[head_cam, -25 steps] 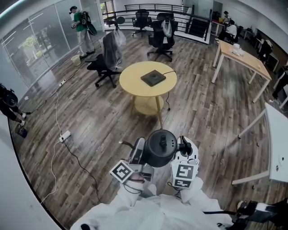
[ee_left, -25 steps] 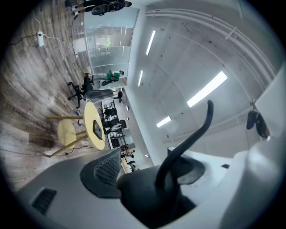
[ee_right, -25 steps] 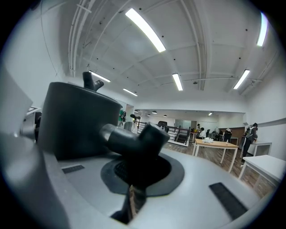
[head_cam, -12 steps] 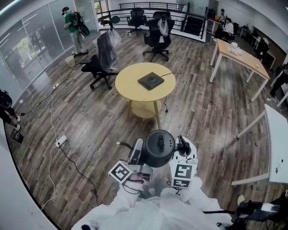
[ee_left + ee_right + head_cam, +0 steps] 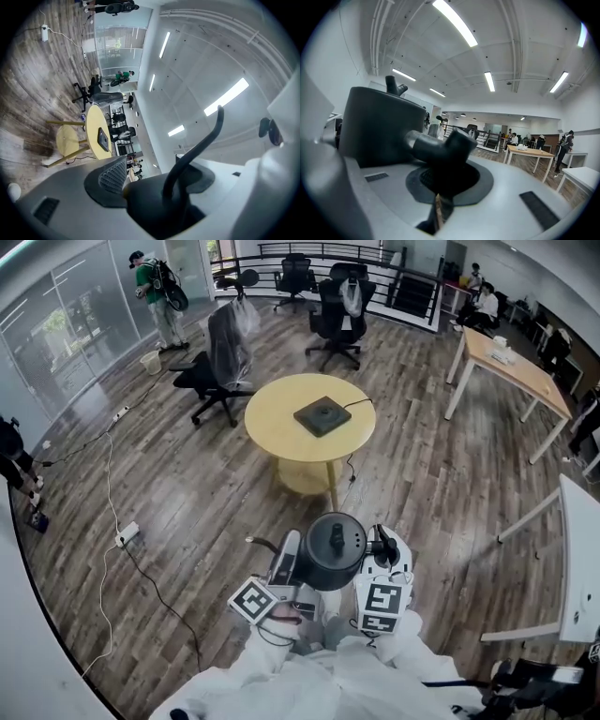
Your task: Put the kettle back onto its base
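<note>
I carry the kettle (image 5: 334, 549) between both tools: left gripper (image 5: 289, 554) clamped by its spout, right gripper (image 5: 382, 544) clamped on its handle. The base (image 5: 322, 416) lies on the round table (image 5: 272, 432) well ahead, slightly nearer than before.

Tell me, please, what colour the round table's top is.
The round table's top is pale yellow; the head view shows it best.

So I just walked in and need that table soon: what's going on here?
A person holds the kettle with both grippers: the left gripper shut on its spout, the right gripper on its handle. The base sits bare on the table ahead; the kettle isn't there yet.
</note>
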The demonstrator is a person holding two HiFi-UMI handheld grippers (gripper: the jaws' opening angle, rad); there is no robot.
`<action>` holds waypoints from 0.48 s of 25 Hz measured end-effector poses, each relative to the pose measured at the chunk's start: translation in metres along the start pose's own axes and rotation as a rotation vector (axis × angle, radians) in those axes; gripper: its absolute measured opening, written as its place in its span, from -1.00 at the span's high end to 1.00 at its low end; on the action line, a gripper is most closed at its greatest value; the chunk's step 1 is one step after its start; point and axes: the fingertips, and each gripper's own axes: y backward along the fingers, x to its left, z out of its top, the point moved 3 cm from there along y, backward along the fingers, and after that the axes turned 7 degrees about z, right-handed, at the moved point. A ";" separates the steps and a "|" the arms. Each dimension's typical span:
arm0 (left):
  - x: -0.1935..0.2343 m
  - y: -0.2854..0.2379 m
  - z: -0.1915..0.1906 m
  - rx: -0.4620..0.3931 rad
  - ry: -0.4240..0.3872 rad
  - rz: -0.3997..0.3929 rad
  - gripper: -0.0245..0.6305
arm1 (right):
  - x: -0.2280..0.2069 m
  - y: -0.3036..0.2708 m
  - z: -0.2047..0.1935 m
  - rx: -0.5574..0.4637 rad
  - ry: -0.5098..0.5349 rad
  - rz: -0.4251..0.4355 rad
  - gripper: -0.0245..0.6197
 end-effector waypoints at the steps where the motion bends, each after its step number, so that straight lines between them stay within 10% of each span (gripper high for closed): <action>1: 0.002 -0.006 0.002 -0.004 -0.002 0.003 -0.08 | -0.002 -0.007 0.001 -0.002 0.000 0.005 0.84; 12: 0.020 -0.088 0.020 -0.035 -0.026 0.015 -0.08 | -0.037 -0.092 0.003 -0.005 -0.005 0.046 0.84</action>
